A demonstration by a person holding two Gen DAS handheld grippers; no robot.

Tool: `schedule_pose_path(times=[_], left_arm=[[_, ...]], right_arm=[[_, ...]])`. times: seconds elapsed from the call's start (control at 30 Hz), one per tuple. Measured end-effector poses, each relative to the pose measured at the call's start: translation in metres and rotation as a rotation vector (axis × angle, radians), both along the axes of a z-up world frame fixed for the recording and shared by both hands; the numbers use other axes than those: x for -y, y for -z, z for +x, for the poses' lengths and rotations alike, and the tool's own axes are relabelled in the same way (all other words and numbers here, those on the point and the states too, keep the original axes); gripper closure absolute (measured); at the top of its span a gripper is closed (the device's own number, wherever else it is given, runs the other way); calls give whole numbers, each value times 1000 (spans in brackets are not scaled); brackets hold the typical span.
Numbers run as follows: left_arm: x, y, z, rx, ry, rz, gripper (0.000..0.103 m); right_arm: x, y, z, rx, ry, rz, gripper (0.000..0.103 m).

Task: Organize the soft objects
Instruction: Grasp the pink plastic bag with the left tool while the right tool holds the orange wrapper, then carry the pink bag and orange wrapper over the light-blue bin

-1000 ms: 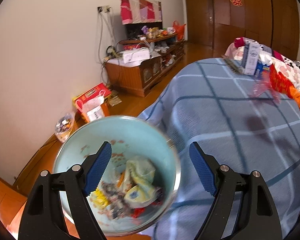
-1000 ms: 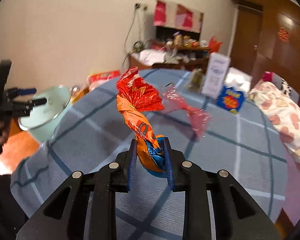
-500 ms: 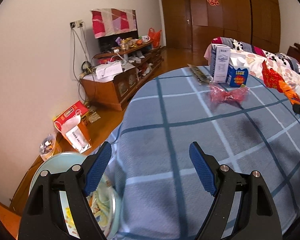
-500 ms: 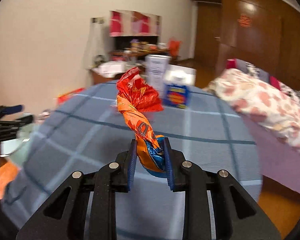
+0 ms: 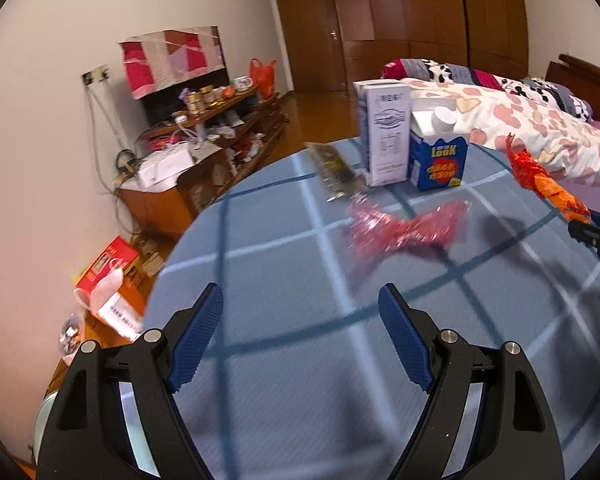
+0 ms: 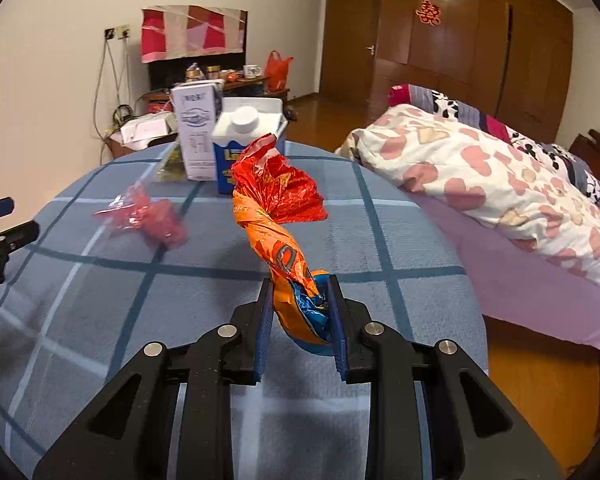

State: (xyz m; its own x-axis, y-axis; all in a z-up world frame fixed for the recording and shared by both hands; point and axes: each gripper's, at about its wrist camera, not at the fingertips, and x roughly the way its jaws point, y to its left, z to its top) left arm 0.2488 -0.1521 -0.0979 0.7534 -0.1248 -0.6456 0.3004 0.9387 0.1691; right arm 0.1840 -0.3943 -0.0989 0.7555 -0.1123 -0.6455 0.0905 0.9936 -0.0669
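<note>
Right tool [image 6: 300,312] is clamped on a twisted orange snack bag [image 6: 276,216]; left tool [image 5: 300,340] is spread apart, empty, low over the desk [image 5: 260,280]. Capped blue carton [image 6: 246,148] stands upper centre.

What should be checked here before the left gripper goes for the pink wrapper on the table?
1. Left gripper open and holding nothing: ok.
2. Pink wrapper lying free on the blue checked tablecloth, apart from the cartons: ok.
3. Right gripper shut on the orange wrapper: ok.
4. Left gripper lined up on the pink wrapper: not ok, it lies ahead and to the right.
5. White carton and blue carton upright behind it: ok.
6. Bin in view: cannot tell.
</note>
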Motion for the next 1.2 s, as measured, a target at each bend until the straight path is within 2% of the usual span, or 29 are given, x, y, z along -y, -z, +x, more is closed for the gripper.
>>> schedule_pose_path(times=[0.13, 0.33, 0.5, 0.53, 0.57, 0.7, 1.2], left_arm=[[26, 10, 26, -28, 17, 9, 25], [43, 26, 51, -94, 32, -6, 28], [49, 36, 67, -153, 63, -24, 49], [50, 38, 69, -168, 79, -28, 61], [52, 41, 71, -182, 93, -35, 81], [50, 43, 72, -204, 112, -53, 96], [39, 28, 57, -159, 106, -48, 99]], right_arm=[[6, 7, 19, -32, 13, 8, 76], [13, 11, 33, -68, 25, 22, 76], [14, 13, 36, -76, 15, 33, 76], [14, 13, 36, -76, 14, 35, 76], [13, 13, 36, -75, 12, 39, 76], [11, 13, 35, -72, 3, 45, 76], [-2, 5, 29, -61, -9, 38, 76]])
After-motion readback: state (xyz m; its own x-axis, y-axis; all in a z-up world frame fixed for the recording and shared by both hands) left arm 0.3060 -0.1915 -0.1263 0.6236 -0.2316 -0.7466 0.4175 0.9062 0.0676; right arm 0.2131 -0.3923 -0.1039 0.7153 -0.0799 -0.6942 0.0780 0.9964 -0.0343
